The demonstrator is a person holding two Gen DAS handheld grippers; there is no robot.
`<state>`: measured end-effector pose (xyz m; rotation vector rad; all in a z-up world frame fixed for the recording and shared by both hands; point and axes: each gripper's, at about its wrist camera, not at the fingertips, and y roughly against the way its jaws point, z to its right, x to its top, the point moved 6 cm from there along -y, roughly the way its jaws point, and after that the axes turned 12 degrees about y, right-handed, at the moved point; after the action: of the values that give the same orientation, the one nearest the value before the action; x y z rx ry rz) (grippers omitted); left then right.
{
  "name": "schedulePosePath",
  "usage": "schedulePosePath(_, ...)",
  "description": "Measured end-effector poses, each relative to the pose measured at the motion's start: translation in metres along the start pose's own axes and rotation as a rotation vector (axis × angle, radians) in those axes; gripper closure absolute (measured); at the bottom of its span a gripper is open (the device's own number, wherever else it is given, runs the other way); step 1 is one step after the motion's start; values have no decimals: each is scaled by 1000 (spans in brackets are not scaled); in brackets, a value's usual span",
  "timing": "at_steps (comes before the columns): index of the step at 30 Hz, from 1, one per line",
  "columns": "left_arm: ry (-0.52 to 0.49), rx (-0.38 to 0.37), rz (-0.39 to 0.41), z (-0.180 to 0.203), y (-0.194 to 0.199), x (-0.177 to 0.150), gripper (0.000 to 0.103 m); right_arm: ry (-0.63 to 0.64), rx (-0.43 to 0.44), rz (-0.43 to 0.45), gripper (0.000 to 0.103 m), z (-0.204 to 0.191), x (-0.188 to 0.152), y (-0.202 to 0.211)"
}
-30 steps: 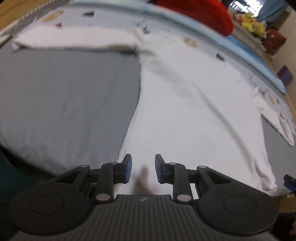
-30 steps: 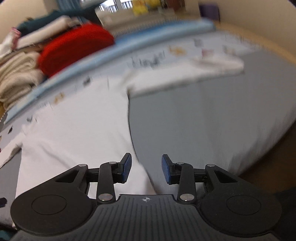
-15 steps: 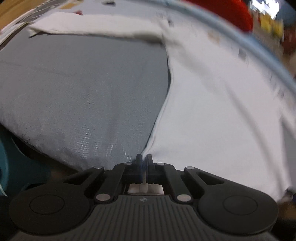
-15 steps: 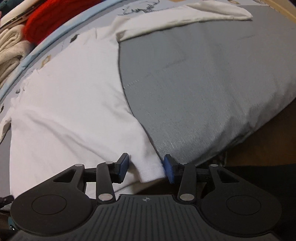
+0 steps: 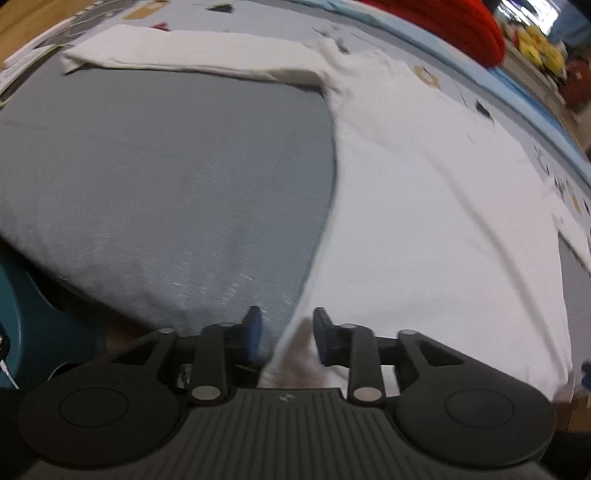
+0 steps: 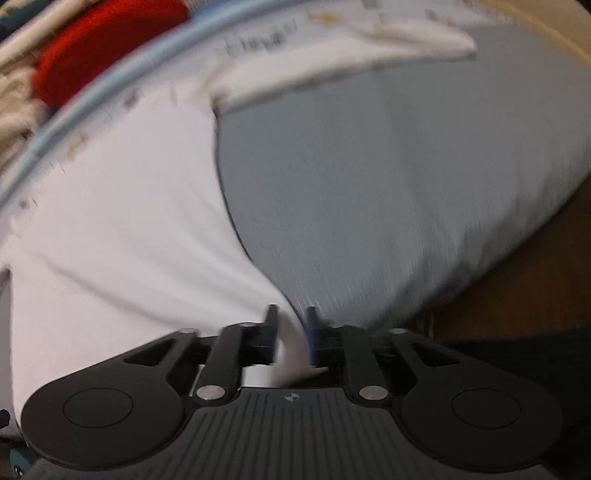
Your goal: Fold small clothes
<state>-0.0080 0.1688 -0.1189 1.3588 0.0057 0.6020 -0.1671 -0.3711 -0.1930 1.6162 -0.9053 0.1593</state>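
A white long-sleeved shirt [image 5: 424, 221] lies flat on a grey padded surface [image 5: 166, 184], one sleeve [image 5: 192, 62] stretched out to the side at the far end. My left gripper [image 5: 286, 334] is at the shirt's near hem corner. Its jaws are opening, and the corner lies loose between them. In the right wrist view the same shirt [image 6: 122, 229] fills the left half, its other sleeve [image 6: 351, 55] lying across the top. My right gripper [image 6: 291, 330] sits at the opposite near hem corner, its jaws narrow and closing, with white cloth filling the gap.
A red knitted garment [image 5: 443, 22] [image 6: 107, 40] lies beyond a light-blue border at the far side. Pale folded clothes [image 6: 14, 99] are stacked at the far left. A teal object [image 5: 22, 314] sits below the pad's near edge, and brown floor [image 6: 535, 277] shows past that edge.
The left gripper moved down to the hem corner, snapped shut half a second ago, and now stands open around the corner. The right jaws have narrowed onto the cloth of the other corner.
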Motion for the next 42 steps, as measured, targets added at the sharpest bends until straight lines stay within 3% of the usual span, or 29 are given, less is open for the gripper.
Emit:
schedulePosePath(2,-9,10,-43,3,-7,-9,66,4,-9,18,61,3,2,2)
schedulePosePath(4,-18,36,-79,-3,-12,-12,71,0,-2,-40,61,4,-5,-8)
schedulePosePath(5,-26,43,-85,-6,-15,-11,81,-9,4,-80,64,4,-8,-14)
schedulePosePath(6,-34,40,-79,-8,-10,-12,99,-16,9,-111,81,5,-11,-18)
schedulePosePath(7,-43,37,-52,-11,-8,-8,100,-24,14,-124,92,6,-13,-21)
schedulePosePath(8,-57,35,-15,-15,-2,-6,100,-30,23,-116,97,7,-13,-20)
schedulePosePath(10,-70,53,2,-25,3,-5,100,-34,48,-41,98,6,-5,-6)
schedulePosePath(12,-56,85,-51,-36,-8,-12,99,1,48,-1,97,4,2,2)
schedulePosePath(14,-87,107,-36,-45,-9,-9,95,11,-10,-76,94,9,-5,-8)
schedulePosePath(16,-128,72,64,-43,7,-2,90,-13,-43,-117,89,17,-9,-13)
schedulePosePath(18,-195,16,138,-35,22,1,85,18,-90,-33,82,17,2,1)
schedulePosePath(19,-215,-10,138,-38,23,4,84,50,-114,33,79,15,10,12)
schedulePosePath(22,-179,-59,5,-44,9,-13,82,112,-72,126,69,2,17,22)
schedulePosePath(24,-156,-22,-103,-63,-13,-14,81,112,18,65,68,-4,8,12)
schedulePosePath(26,-165,-6,-91,-82,-10,-12,81,99,51,-67,68,-4,-6,-8)
schedulePosePath(27,-182,-17,-58,-88,-4,-8,77,109,19,-132,69,-2,-13,-16)
schedulePosePath(28,-204,-27,-19,-93,3,-4,67,112,-23,-162,69,4,-18,-18)
schedulePosePath(30,-223,-36,14,-97,3,4,52,82,-15,-122,68,8,-14,-11)
schedulePosePath(32,-214,-37,-32,-119,4,-5,50,97,6,-66,66,7,-7,-4)
schedulePosePath(34,-222,-15,-83,-146,7,-9,50,141,-27,-100,65,7,-14,-9)
schedulePosePath(36,-236,-25,-40,-162,20,-9,50,140,-54,-137,65,3,-22,-16)
schedulePosePath(38,-259,-74,40,-178,43,0,50,119,-79,-65,65,3,-16,-4)
schedulePosePath(42,-247,-148,201,-222,80,18,40,123,-92,220,65,-5,14,48)
